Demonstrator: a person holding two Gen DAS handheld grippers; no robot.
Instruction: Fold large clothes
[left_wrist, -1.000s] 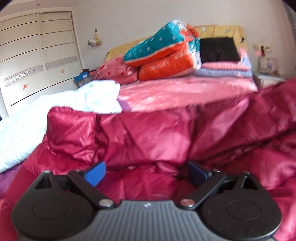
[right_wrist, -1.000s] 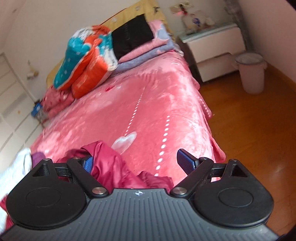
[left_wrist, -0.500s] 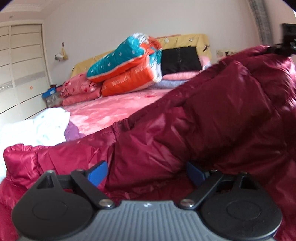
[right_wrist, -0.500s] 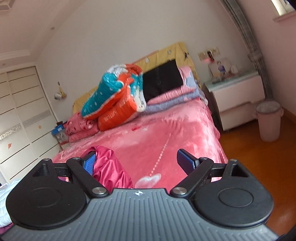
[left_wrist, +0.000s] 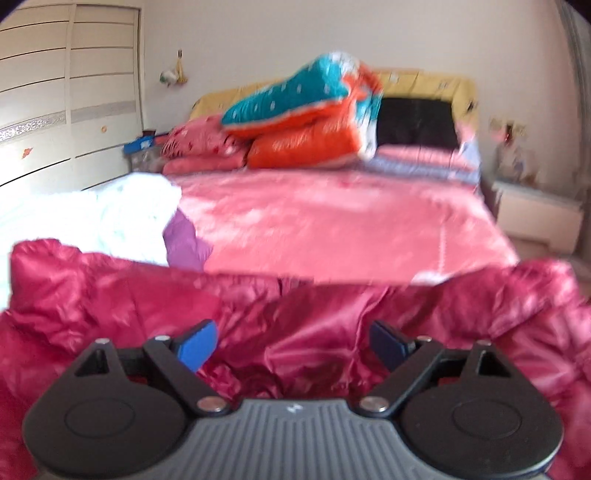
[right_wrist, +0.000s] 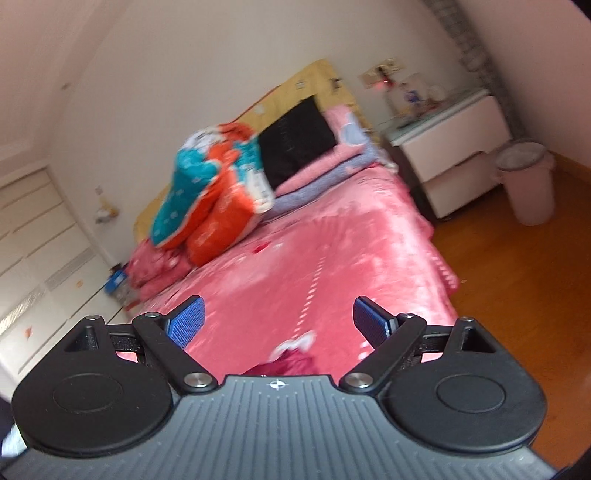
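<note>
Left gripper (left_wrist: 291, 341) fingers spread over the crimson puffer jacket (left_wrist: 110, 295), apparently not pinching it. Right gripper (right_wrist: 279, 319) fingers spread above the pink bed (right_wrist: 332, 258), holding nothing.

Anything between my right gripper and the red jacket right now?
Nothing visible. The right gripper is open over bare pink bedspread, and the red jacket peeks out just below its fingers, unobstructed.

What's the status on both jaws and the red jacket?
Left gripper open, low over the red jacket. Right gripper open, holding nothing, jacket edge below it. White garment beside the jacket; nothing blocking.
</note>
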